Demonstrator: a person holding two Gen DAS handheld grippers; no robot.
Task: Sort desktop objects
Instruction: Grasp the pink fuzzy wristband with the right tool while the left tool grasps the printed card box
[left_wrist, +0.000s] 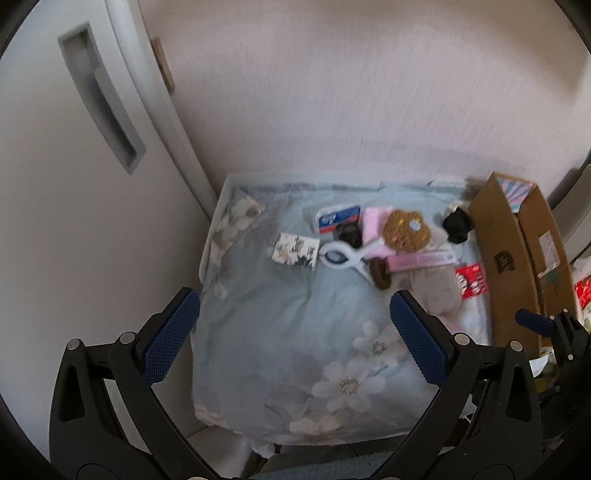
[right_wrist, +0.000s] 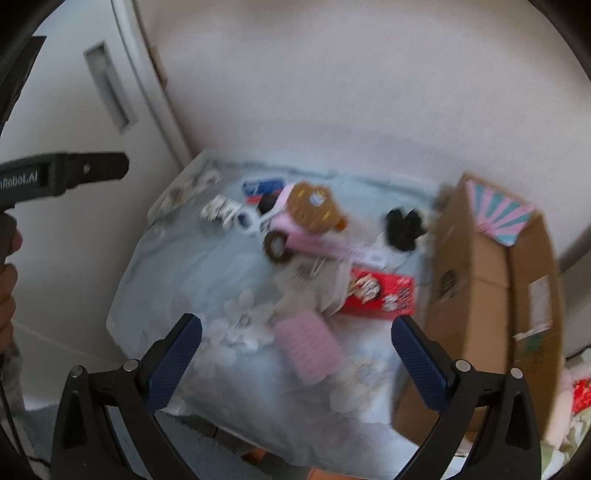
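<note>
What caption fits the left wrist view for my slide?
Open left gripper hovers over a floral cloth strewn with small items, a cardboard box at its right edge.

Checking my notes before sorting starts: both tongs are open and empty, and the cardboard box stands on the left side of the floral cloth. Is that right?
Not quite. The box stands on the right side of the cloth, as the left wrist view shows and the right wrist view confirms. The rest holds: the left tongs and right tongs are both open and empty.
</note>
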